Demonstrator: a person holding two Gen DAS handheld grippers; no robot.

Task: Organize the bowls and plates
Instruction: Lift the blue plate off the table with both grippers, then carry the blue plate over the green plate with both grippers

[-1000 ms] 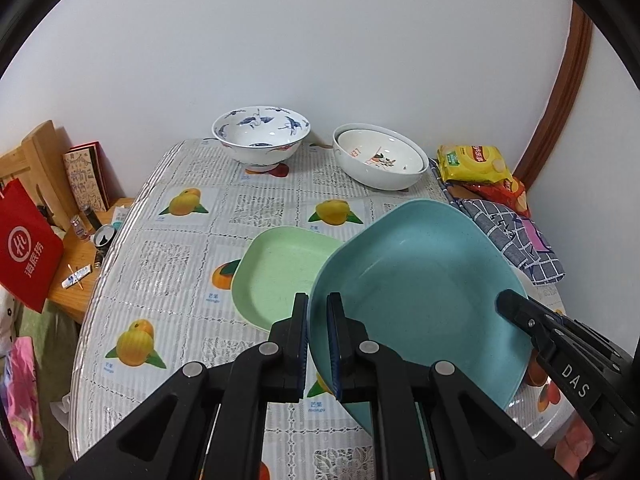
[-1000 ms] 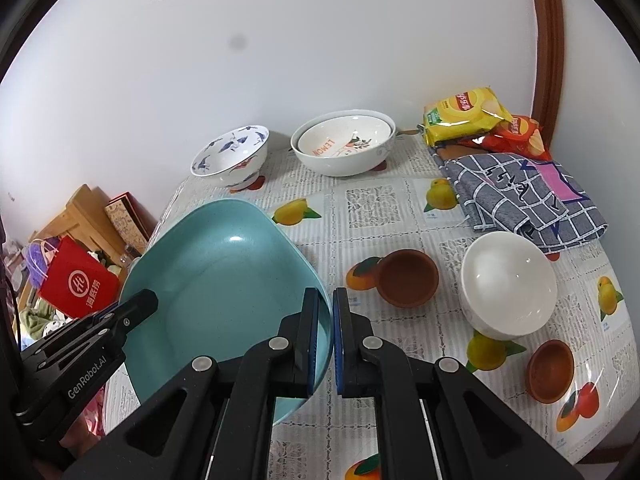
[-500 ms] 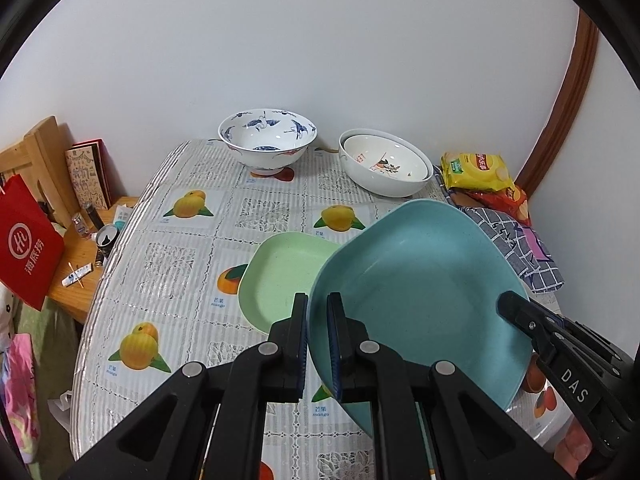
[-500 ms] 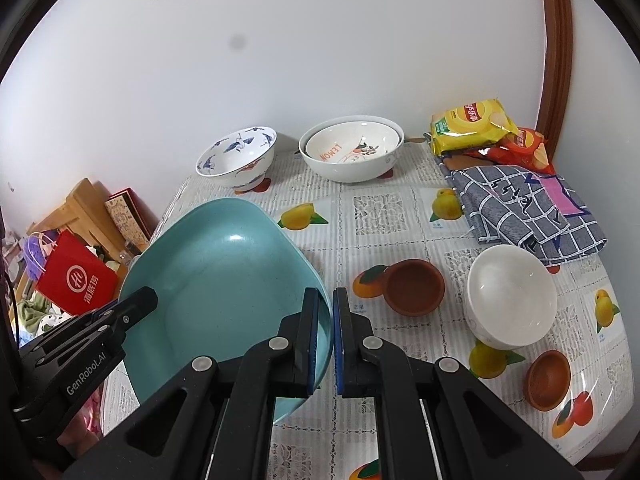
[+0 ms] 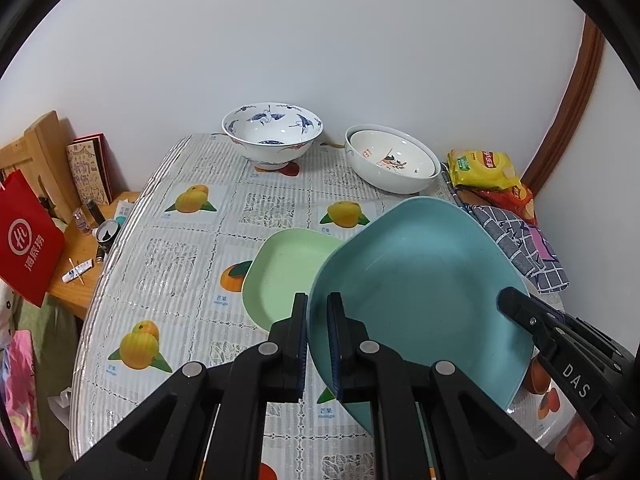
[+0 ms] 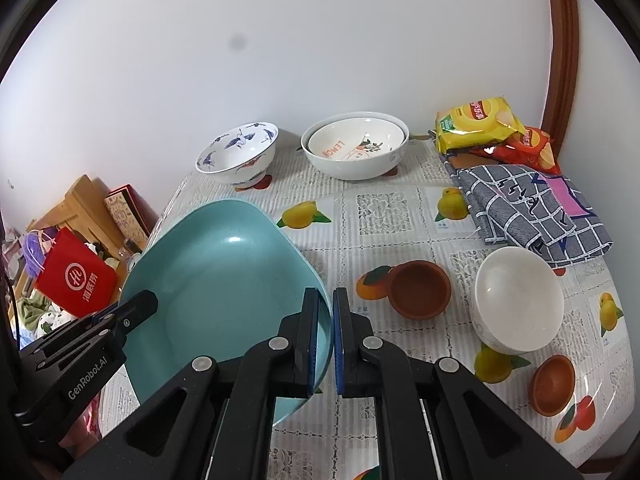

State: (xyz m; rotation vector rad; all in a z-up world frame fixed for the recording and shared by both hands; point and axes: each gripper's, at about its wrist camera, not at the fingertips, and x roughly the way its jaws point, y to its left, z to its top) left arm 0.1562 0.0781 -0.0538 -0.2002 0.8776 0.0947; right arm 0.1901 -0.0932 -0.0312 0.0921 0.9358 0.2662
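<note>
A large teal plate is held in the air between both grippers, tilted. My left gripper is shut on its left rim. My right gripper is shut on its right rim, where the plate fills the left of the right wrist view. A light green plate lies on the table below, partly hidden by the teal plate. At the back stand a blue-patterned bowl and two nested white bowls.
A plain white bowl and two small brown bowls sit on the right of the table. Snack bags and a checked cloth lie at the back right. A wooden side stand with a red bag is left of the table.
Both grippers and the teal plate have drawn back slightly from the wall; the bowls at the back look a little farther. The grip has not changed.
</note>
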